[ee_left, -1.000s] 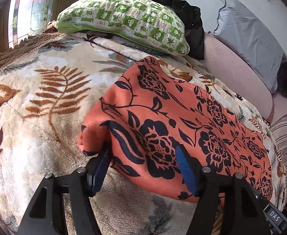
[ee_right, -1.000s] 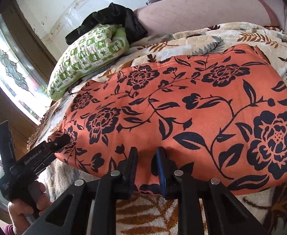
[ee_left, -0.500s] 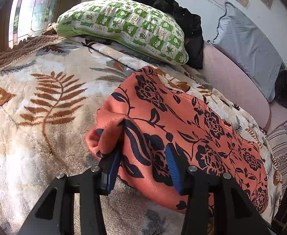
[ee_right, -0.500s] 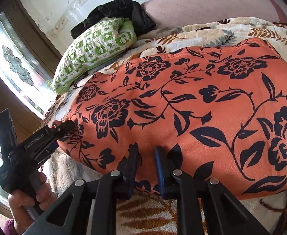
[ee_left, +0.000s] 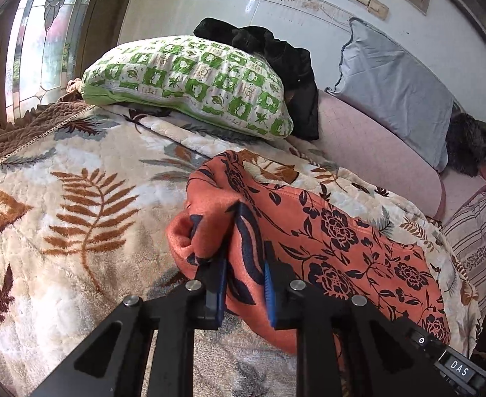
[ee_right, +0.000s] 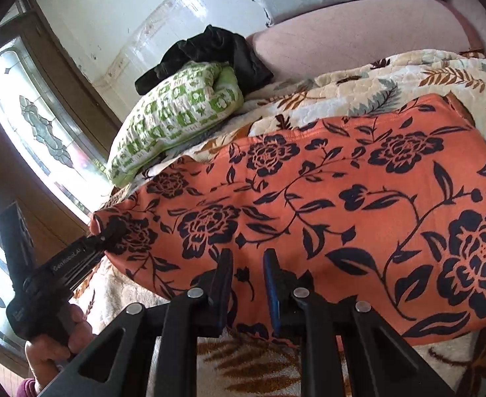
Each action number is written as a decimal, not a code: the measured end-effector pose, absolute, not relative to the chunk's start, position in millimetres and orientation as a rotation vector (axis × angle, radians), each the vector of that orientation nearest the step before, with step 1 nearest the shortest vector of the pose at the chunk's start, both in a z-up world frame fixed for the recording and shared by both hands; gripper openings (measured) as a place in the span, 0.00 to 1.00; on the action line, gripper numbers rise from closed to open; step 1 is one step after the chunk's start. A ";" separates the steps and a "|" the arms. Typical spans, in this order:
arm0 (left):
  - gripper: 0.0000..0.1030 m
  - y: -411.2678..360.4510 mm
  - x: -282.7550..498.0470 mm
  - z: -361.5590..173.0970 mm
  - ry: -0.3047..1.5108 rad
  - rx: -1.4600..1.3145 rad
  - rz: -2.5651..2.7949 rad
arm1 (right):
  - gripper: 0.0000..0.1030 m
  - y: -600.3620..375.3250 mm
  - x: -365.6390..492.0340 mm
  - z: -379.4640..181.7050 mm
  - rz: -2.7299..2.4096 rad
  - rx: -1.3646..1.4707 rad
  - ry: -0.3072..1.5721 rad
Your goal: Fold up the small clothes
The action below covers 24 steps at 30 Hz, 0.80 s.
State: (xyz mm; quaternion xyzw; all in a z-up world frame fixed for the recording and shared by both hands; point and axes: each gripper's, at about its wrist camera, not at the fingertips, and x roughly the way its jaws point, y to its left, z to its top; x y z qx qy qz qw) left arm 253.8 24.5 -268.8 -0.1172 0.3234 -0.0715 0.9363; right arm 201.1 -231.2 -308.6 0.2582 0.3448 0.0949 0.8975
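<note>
An orange garment with a dark flower print lies spread on the leaf-patterned blanket. My left gripper has its jaws closing on the garment's left corner. The cloth is bunched between the blue pads and raised off the blanket. The right wrist view shows the same garment lying wide, with the left gripper clamped on its far left corner. At the near hem, my right gripper is shut on the garment's edge, with cloth pinched between its narrow jaws.
A green-and-white pillow and a pile of black clothing lie at the head of the bed. A grey pillow leans on a pink cushion. A window is on the left. A hand holds the left gripper.
The left jaws have closed from wide apart onto the garment's corner and lifted it, bunching the cloth. The right gripper has kept its grip and barely moved.
</note>
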 end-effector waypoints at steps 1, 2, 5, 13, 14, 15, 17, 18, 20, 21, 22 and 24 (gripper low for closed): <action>0.19 23.0 253.1 -267.9 0.655 -0.230 -0.149 | 0.20 -233.3 206.1 -315.4 0.182 0.539 0.755; 0.18 21.5 252.7 -267.1 0.653 -0.224 -0.151 | 0.21 -234.5 215.9 -330.0 0.191 0.559 0.847; 0.18 13.7 247.5 -260.5 0.634 -0.188 -0.166 | 0.19 -250.3 216.3 -334.2 0.220 0.669 0.871; 0.13 -53.8 218.5 -220.4 0.518 0.049 -0.272 | 0.22 -342.2 173.7 -293.6 0.088 0.768 0.649; 0.09 -67.1 216.1 -214.7 0.510 0.065 -0.302 | 0.22 -356.5 167.9 -293.3 0.065 0.788 0.632; 0.06 -80.7 213.3 -209.4 0.507 0.078 -0.337 | 0.22 -370.2 161.9 -293.3 0.042 0.807 0.615; 0.04 -115.2 206.1 -200.5 0.500 0.117 -0.404 | 0.23 -396.7 152.1 -294.5 0.012 0.847 0.592; 0.01 -134.4 202.0 -198.2 0.501 0.134 -0.446 | 0.23 -407.9 147.0 -295.5 -0.006 0.860 0.585; 0.00 -178.3 191.4 -198.3 0.514 0.164 -0.560 | 0.23 -427.4 138.6 -295.6 -0.025 0.886 0.565; 0.00 -202.8 183.7 -201.7 0.513 0.211 -0.599 | 0.23 -437.7 134.8 -295.8 -0.021 0.904 0.558; 0.00 -227.6 173.9 -207.5 0.514 0.274 -0.628 | 0.23 -445.2 133.9 -297.0 -0.008 0.926 0.553; 0.00 -256.0 160.4 -218.1 0.536 0.338 -0.660 | 0.23 -457.8 136.0 -302.7 0.050 0.998 0.566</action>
